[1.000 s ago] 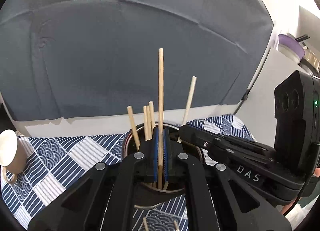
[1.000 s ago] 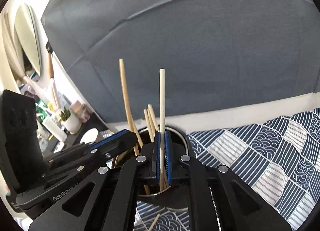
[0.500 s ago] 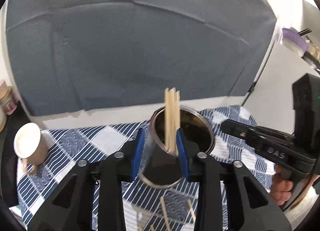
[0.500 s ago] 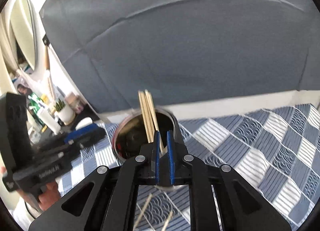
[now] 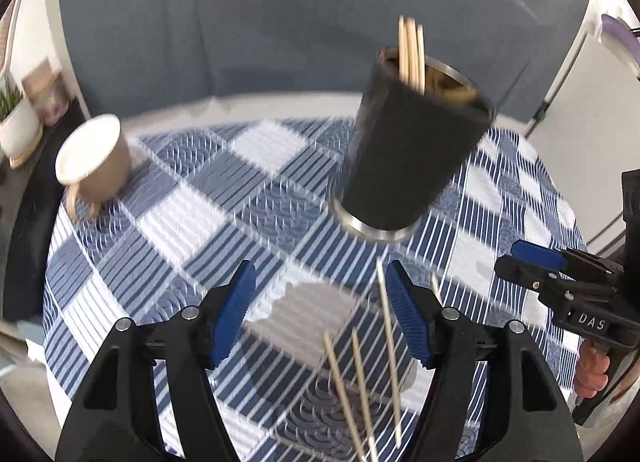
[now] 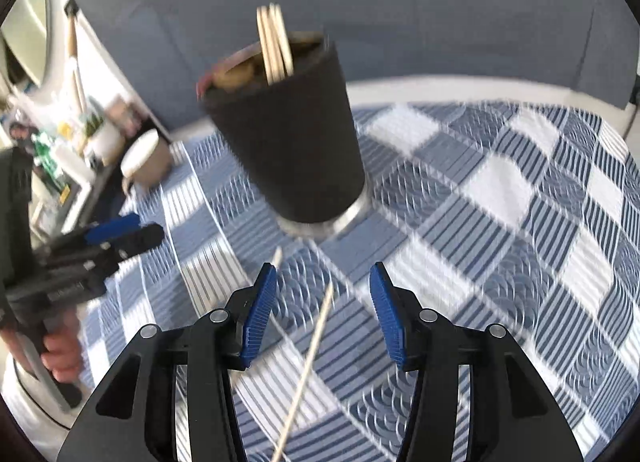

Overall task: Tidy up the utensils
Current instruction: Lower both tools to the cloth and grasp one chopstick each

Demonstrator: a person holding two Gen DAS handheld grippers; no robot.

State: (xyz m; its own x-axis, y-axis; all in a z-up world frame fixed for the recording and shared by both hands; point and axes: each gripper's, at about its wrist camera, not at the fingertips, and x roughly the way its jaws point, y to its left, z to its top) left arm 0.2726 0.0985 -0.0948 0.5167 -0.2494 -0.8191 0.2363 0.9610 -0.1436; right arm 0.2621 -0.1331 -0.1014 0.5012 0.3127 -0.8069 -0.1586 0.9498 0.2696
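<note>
A tall black cylindrical utensil holder with a metal base ring [image 5: 404, 157] stands on the blue-and-white patterned tablecloth [image 5: 192, 221], in the upper right of the left wrist view and the upper middle of the right wrist view [image 6: 288, 141]. A bundle of pale wooden chopsticks [image 5: 412, 53] sticks up out of its mouth. The left gripper [image 5: 320, 314] sits at the lower middle of its own view, released; its blue-padded jaws have just been opening, with nothing pinched between them. Loose wooden chopsticks [image 5: 360, 374] lie on the cloth below the holder, near its right finger. The right gripper [image 6: 322, 314] is likewise released, its jaws having just been opening, and a single wooden chopstick [image 6: 308, 362] lies on the cloth under the gap, untouched by the pads. A tan paper cup with a white inside [image 5: 94, 161] sits at the left edge of the cloth.
</note>
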